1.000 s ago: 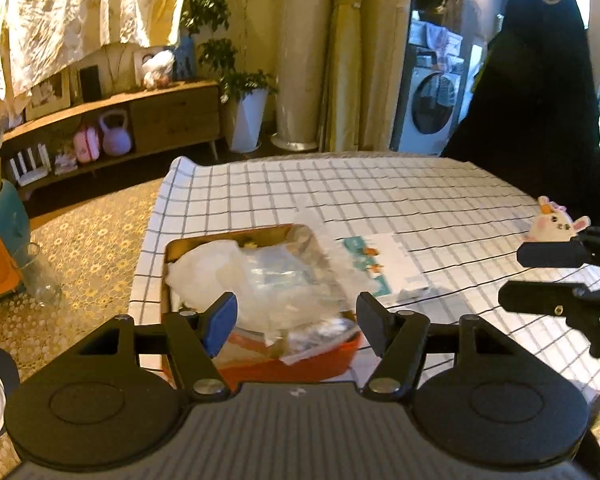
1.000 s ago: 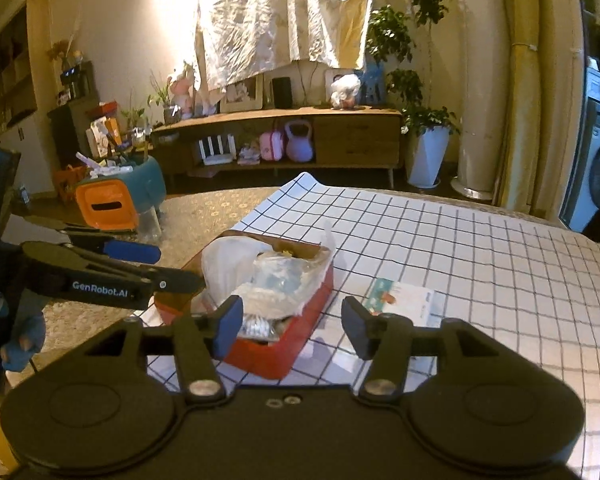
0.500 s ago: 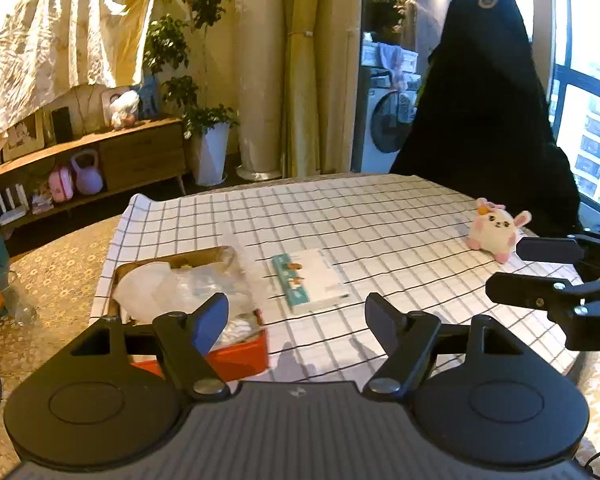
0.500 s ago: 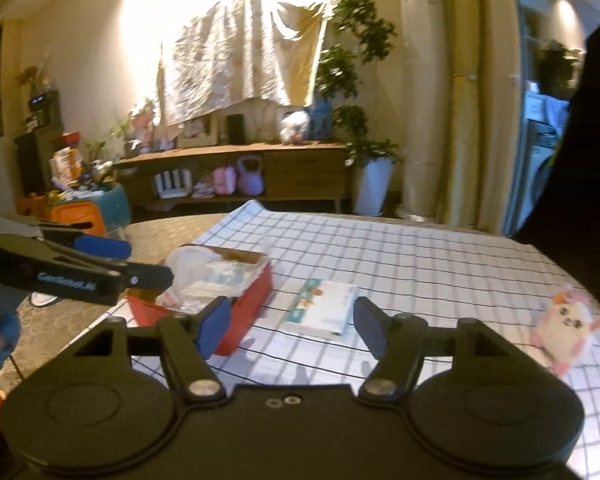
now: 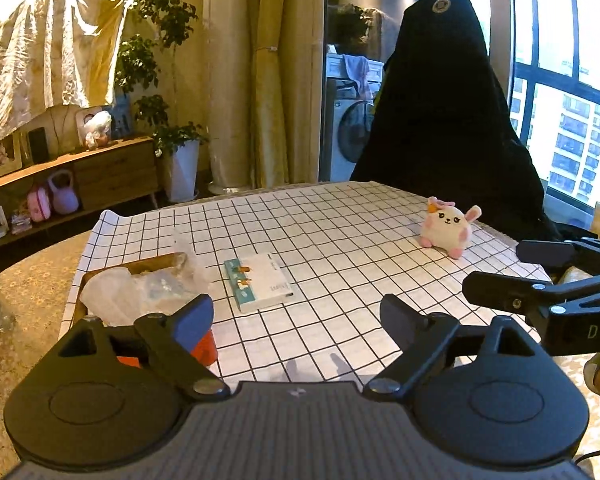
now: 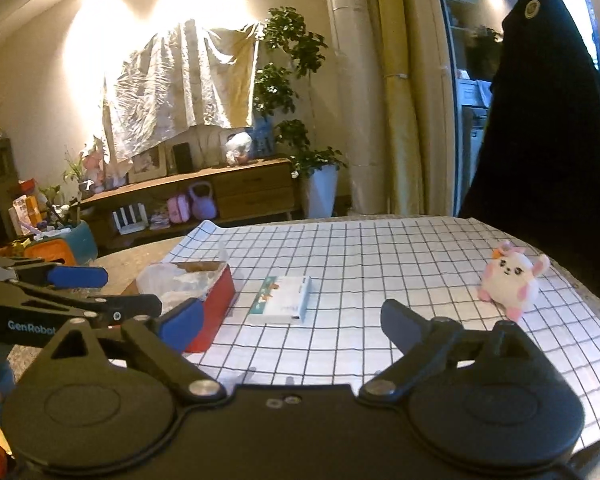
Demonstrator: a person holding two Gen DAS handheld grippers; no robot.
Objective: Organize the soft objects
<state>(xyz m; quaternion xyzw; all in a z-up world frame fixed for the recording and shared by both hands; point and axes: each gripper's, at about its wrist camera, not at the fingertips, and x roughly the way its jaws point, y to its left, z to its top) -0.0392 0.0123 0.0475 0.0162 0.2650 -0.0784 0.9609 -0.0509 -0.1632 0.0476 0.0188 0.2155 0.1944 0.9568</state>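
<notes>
While sitting upright near the tabletop's (image 5: 340, 248) far right edge, well apart from the red box (image 6: 216, 304) at the left edge, plush bunny (image 5: 446, 226) lying ahead-right of both released, empty claws, nearer the right claw (image 6: 292, 316) than the left claw (image 5: 296, 314).

My left gripper (image 5: 296, 316) hangs spread wide above the checked white tablecloth (image 5: 340, 240), facing a flat white-and-teal box (image 5: 259, 282) and pink-eared white plush bunny (image 5: 448, 227).

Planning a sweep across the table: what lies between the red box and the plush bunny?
Only the tissue pack, nearer the red box; from it to the plush bunny the checked cloth is bare. Both views show this.
</notes>
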